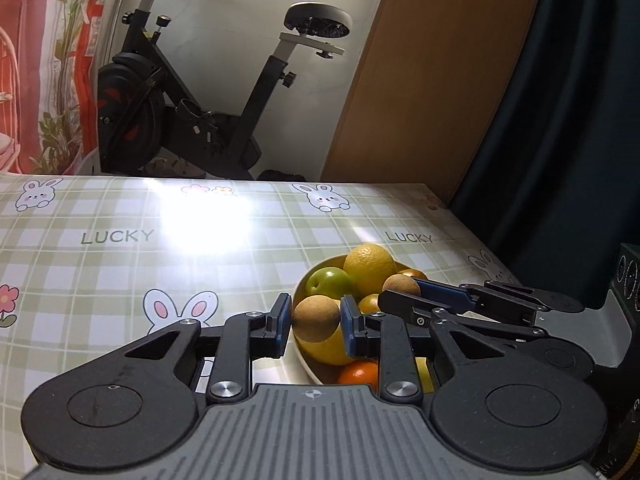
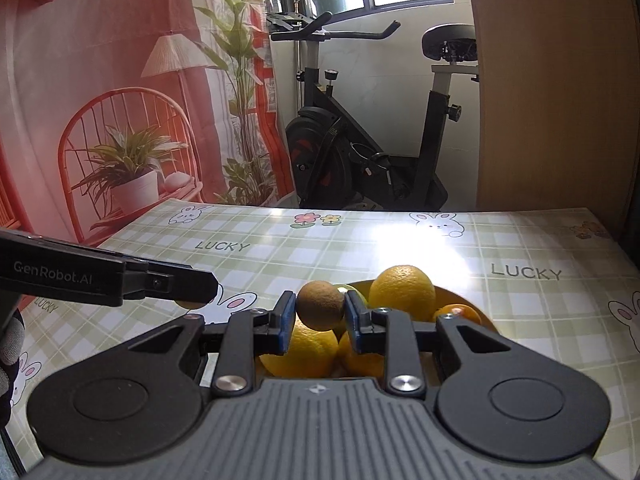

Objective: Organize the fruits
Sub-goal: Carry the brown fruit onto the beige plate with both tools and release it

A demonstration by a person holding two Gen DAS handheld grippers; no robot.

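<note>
**Op A:** My left gripper has its blue pads pressed on either side of a brown kiwi, held just above the near rim of the yellow bowl. Right side?

**Op B:** Same story. The right gripper is clamped on a second kiwi, over the oranges piled in the bowl. Your tool comes in from my left.

**Op A:** So I'd say we're mid-transfer: two kiwis gripped, neither set down. The green apple and the big orange sit in the bowl, untouched.

**Op B:** Whether mine has cleared the fruit below I can't quite tell (the fisheye flattens everything there).

**Op A:** Next I'd carry each kiwi clear of the bowl, out over the checked tablecloth, keeping the two tools apart, since they're close together on my right.

**Op B:** Agreed. Gentle squeeze, too; I reckon kiwis bruise.
</note>
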